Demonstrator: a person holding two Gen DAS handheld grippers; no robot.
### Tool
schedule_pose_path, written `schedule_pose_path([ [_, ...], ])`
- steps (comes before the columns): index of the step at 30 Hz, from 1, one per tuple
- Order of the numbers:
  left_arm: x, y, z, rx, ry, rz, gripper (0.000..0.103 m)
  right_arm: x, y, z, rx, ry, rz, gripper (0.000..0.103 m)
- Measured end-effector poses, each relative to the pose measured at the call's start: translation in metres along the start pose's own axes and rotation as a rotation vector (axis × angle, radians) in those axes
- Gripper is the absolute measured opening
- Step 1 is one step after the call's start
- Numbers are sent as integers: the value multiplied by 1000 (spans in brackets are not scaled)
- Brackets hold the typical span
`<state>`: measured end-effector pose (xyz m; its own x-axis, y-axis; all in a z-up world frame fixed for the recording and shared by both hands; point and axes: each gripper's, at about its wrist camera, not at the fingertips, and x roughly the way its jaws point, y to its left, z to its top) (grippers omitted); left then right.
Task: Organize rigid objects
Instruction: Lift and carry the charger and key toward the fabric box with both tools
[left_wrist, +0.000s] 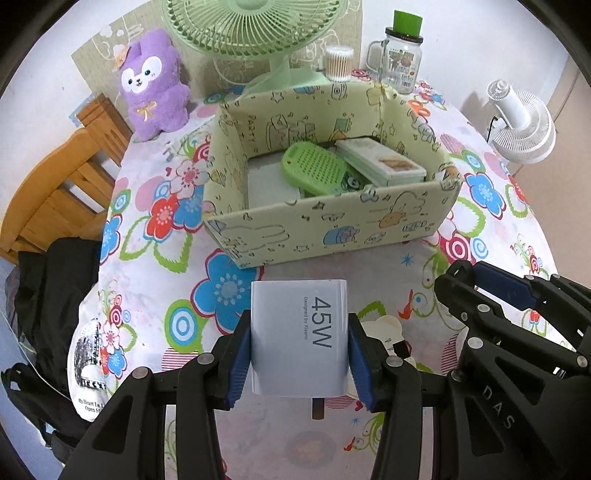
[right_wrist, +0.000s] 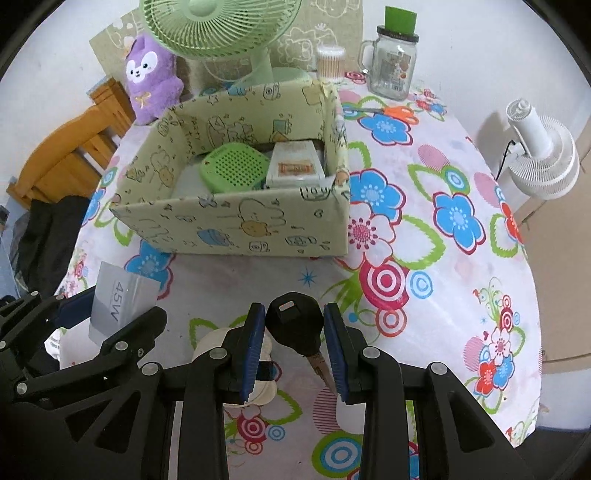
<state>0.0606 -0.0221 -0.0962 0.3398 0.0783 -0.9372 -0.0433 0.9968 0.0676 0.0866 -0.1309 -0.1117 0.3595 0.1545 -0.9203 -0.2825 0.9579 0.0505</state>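
Left gripper (left_wrist: 299, 354) clamped on white 45W charger (left_wrist: 298, 338), prongs half hidden below, held over table's near edge. Right gripper (right_wrist: 294, 343) clenched on black car key (right_wrist: 293, 323); blade tip hidden behind right pad. Cream object (right_wrist: 221, 343) under right fingers, mostly covered, unclear. Patterned box (left_wrist: 332, 221) mid-table, left half bare. Open tablecloth (right_wrist: 461, 277) toward right edge.

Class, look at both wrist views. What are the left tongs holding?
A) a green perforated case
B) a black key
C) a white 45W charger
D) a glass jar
C: the left tongs clamp the white 45W charger; the right tongs hold the black key.
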Motion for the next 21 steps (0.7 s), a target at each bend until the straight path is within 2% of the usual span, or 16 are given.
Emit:
schedule_pose_path([
  [21,-35,13,33,-33,-87,-7,49,-35,5,42,-34,-63,34,36],
])
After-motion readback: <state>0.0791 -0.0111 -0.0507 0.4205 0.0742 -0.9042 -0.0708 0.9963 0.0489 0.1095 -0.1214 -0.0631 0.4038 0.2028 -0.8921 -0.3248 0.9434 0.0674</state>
